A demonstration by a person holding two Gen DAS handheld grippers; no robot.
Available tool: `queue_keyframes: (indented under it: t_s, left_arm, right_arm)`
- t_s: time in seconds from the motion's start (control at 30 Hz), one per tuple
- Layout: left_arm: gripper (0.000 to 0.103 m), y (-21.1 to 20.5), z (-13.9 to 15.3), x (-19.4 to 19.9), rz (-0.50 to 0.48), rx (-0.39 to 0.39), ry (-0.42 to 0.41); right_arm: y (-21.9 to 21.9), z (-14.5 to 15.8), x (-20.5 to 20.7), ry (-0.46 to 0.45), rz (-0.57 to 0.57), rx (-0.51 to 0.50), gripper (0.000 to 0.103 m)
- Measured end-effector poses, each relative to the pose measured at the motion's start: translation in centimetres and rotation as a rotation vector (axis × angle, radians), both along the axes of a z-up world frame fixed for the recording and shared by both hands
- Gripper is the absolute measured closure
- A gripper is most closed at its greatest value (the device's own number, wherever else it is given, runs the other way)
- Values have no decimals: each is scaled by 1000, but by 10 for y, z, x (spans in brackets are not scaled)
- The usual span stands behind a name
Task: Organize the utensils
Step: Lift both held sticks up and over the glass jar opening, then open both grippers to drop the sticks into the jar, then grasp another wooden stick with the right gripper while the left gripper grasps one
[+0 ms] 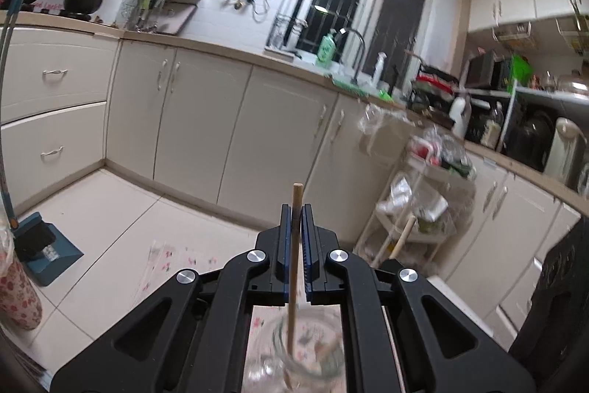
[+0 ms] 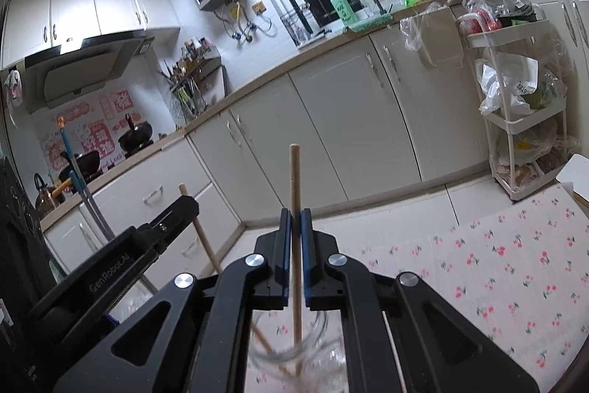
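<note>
My left gripper (image 1: 296,213) is shut on a thin wooden stick (image 1: 293,279), held upright with its lower end inside a clear glass jar (image 1: 307,352) below the jaws. My right gripper (image 2: 295,220) is shut on a second wooden stick (image 2: 295,179), also upright, its lower end in the same glass jar (image 2: 294,356). In the right wrist view the left gripper's body (image 2: 121,264) is at the left with its stick (image 2: 200,227) slanting down into the jar. In the left wrist view the other stick (image 1: 401,238) shows at the right.
The jar stands on a tablecloth (image 2: 497,264) with a cherry print. Beyond are white kitchen cabinets (image 1: 206,120), a sink with a green bottle (image 1: 325,48), a white trolley with bags (image 2: 522,120), a blue dustpan (image 1: 44,249) and a black object (image 1: 556,312) at the right.
</note>
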State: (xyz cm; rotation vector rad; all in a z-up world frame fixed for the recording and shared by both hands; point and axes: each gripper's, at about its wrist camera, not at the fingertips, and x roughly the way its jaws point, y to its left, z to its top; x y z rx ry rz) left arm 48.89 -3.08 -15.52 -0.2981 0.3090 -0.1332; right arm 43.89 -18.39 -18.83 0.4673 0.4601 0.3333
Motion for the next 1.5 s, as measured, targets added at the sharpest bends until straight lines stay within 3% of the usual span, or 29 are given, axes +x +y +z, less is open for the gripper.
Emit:
queue_keyframes:
  t_s: [0.03, 0.1, 0.2, 0.33, 0.43, 0.53, 0.73, 1.0, 1.2, 1.3, 1.4, 1.5]
  left_arm:
    - [98, -1, -1, -6, -8, 12, 9]
    - [98, -3, -2, -14, -24, 25, 27]
    - [96, -2, 0, -30, -39, 42, 45]
    - [80, 12, 3, -61, -35, 43, 87]
    - [59, 22, -6, -89, -31, 51, 152]
    - [55, 23, -26, -106, -51, 69, 215]
    - [54, 4, -71, -118, -134, 161, 406]
    - [54, -19, -92, -98, -144, 255, 514]
    - [54, -22, -105, -86, -151, 266, 557]
    - [54, -26, -108, -85, -152, 271, 563]
    - [54, -28, -110, -82, -156, 275, 570]
    - [54, -29, -111, -79, -161, 273, 576]
  right_arm:
    - [0, 0, -2, 7, 1, -6, 94]
    - [-1, 0, -11, 19, -2, -20, 71]
    - [-9, 4, -27, 33, -11, -31, 70]
    - [-28, 7, -58, 72, -39, -48, 68]
    - [-41, -7, -84, 171, -54, -112, 68]
    - [-48, -32, -101, 287, -45, -171, 68]
    - [-38, -65, -117, 420, 9, -267, 68]
    - [-7, -80, -102, 479, 55, -398, 68]
    - [1, -96, -96, 504, 94, -453, 68]
    - [-6, -99, -94, 518, 49, -485, 78]
    - [-25, -99, -93, 554, -8, -434, 85]
    - [-33, -99, -95, 565, 6, -403, 88]
